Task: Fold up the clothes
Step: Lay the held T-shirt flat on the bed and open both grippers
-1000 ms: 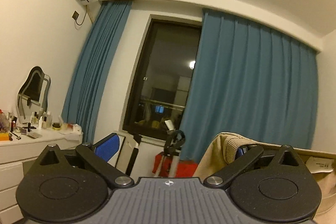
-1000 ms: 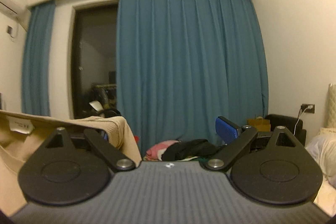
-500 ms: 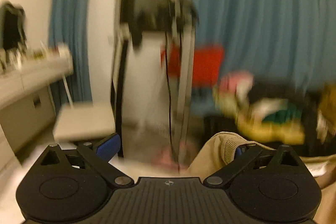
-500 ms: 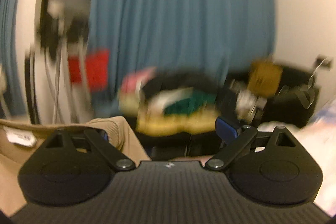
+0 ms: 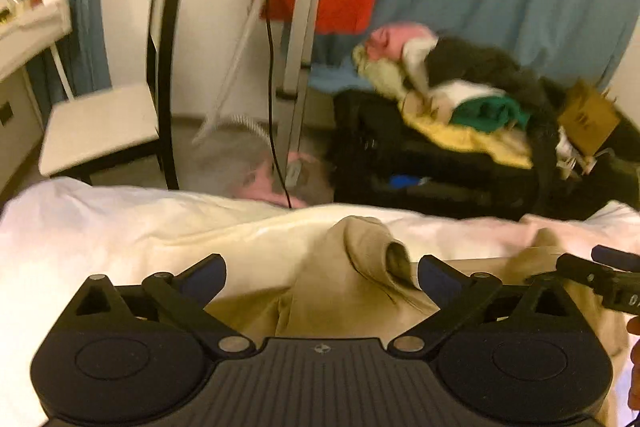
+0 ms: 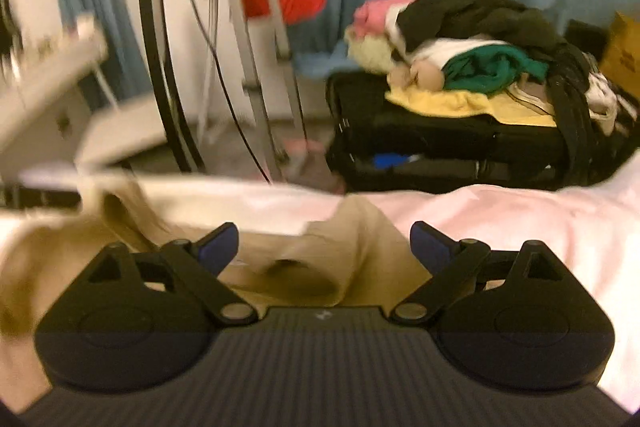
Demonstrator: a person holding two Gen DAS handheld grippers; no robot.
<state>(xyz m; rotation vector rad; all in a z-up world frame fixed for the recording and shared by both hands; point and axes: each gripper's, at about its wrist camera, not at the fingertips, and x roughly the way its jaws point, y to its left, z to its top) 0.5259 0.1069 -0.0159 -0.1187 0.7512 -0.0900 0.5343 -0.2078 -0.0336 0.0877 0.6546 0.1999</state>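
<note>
Both grippers hung low over the white bed (image 5: 100,227) with a tan sweater (image 5: 320,291) lying rumpled beneath them. At the left, the left gripper (image 5: 320,273) had its fingers (image 5: 204,273) spread wide, holding nothing, a bunched ribbed cuff or collar (image 5: 380,251) rising between them. Further right, the right gripper (image 6: 324,247) also stood wide and empty over a soft fold of the same cloth. Far beyond lay a pile of clothes (image 6: 472,59) on a black suitcase (image 6: 440,143). The knit looked soft, limp and light; it would probably sag, so the firmer ribbed edges or shoulder seams seemed the best places to pinch.
</note>
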